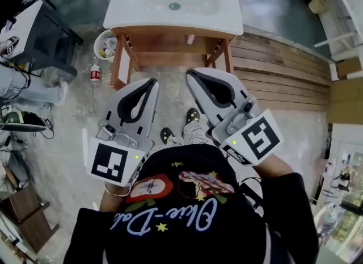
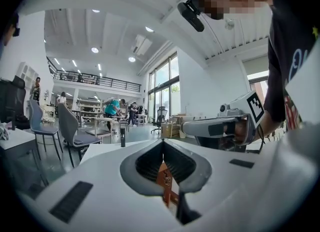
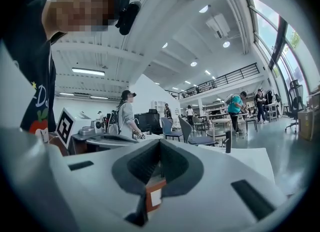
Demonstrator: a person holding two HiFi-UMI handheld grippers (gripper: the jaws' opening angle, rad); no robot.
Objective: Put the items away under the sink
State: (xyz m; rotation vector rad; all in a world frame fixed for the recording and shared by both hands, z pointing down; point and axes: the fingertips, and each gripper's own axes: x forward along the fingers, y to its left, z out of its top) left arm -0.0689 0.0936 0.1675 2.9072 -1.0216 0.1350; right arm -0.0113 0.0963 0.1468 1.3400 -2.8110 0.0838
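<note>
Overhead, sink [image 1: 142,1] cut off (top edge); basket [image 1: 104,42] half-hidden.

One sink [image 1: 127,7], one basket [image 1: 100,37], one bottle [image 1: 95,74], one left gripper [image 1: 152,82], one right gripper [image 1: 191,74].

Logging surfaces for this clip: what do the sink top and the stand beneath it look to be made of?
Sink top: glossy white, likely ceramic or moulded resin, judging by its smooth sheen. Stand: reddish-brown wood, seemingly varnished; grain is too small to confirm.
</note>
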